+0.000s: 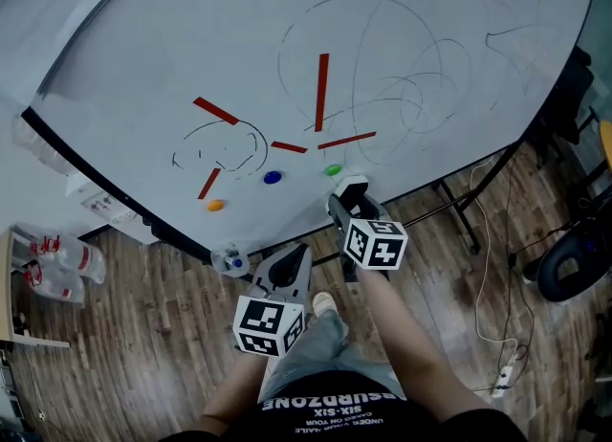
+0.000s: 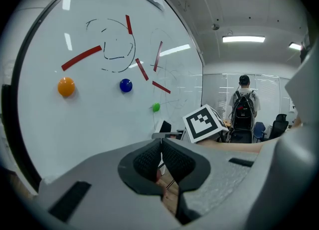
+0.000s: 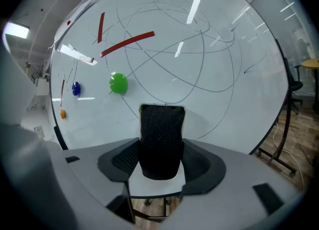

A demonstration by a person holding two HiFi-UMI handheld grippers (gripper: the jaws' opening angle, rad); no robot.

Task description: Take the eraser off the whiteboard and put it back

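Right gripper (image 3: 162,149) has its two jaws wide apart and pressed on both sides of the black eraser (image 3: 161,134). That eraser sits against the whiteboard (image 3: 229,64) close to the near bottom edge, just below and to the right of a green dot (image 3: 118,83). Left gripper (image 2: 160,143) is nearer the person and off the board, jaws closed together with nothing in them, and left of the eraser the board has a blue dot (image 1: 273,178), an orange dot (image 1: 215,206) and red strips (image 1: 321,92).
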